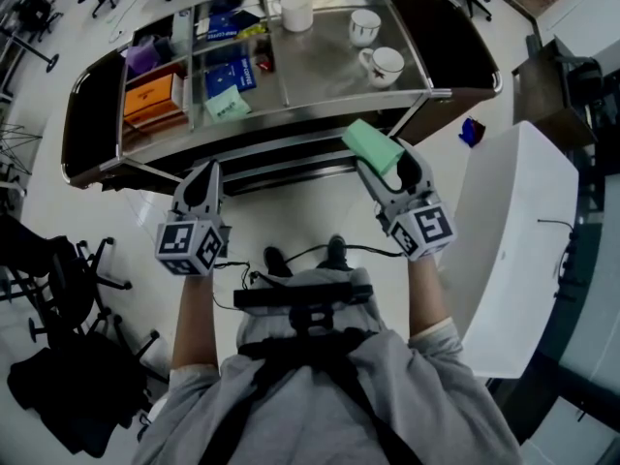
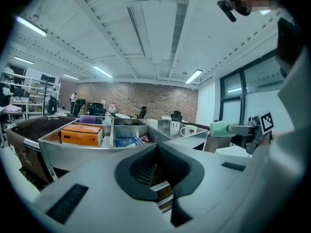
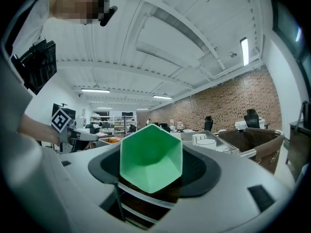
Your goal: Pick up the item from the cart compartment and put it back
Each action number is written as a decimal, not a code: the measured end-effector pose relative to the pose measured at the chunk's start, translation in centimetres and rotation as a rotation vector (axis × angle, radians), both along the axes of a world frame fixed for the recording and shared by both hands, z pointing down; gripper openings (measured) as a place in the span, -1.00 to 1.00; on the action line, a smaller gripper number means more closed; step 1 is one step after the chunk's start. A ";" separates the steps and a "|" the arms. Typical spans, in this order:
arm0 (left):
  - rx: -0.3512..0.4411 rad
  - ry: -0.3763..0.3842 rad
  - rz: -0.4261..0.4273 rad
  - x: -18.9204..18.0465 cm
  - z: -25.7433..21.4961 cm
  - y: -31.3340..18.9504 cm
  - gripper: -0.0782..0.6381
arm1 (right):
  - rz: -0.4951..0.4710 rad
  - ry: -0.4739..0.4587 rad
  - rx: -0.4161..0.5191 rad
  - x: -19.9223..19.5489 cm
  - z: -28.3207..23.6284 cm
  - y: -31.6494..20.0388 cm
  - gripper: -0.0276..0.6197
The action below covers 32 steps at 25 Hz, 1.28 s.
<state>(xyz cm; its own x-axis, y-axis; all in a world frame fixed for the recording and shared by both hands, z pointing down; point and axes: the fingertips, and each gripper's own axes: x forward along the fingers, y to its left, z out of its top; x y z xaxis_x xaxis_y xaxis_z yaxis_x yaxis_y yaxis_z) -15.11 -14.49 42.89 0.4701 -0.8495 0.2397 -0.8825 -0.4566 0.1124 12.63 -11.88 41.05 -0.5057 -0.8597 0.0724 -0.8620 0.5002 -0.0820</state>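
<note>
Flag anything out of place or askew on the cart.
The pale green packet lies skewed at the front of the cart's middle compartment, turned at an angle to the blue pack behind it. Nothing looks spilled or damaged.

green box (image 1: pixel 371 143) hiding right gripper (image 1: pixel 386 159) jaw tips in head view; print on blue packs (image 1: pixel 231 71), orange box (image 1: pixel 153 95) coming out too small to read

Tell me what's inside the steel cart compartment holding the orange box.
Besides the rectangular orange box, only a purple object shows, behind it; anything under the box is covered.
</note>
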 end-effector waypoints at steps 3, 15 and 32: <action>-0.004 -0.006 0.000 0.1 0.0 0.0 -0.78 | -0.005 0.010 0.006 0.1 -0.4 -0.4 0.09; 0.041 -0.029 0.010 0.0 -3.7 -2.1 -0.78 | -0.008 0.038 0.082 1.9 -7.2 -4.5 0.09; 0.058 -0.068 0.059 3.7 -5.8 -7.6 -0.78 | -0.363 0.657 -0.009 -6.0 -7.6 -16.5 0.09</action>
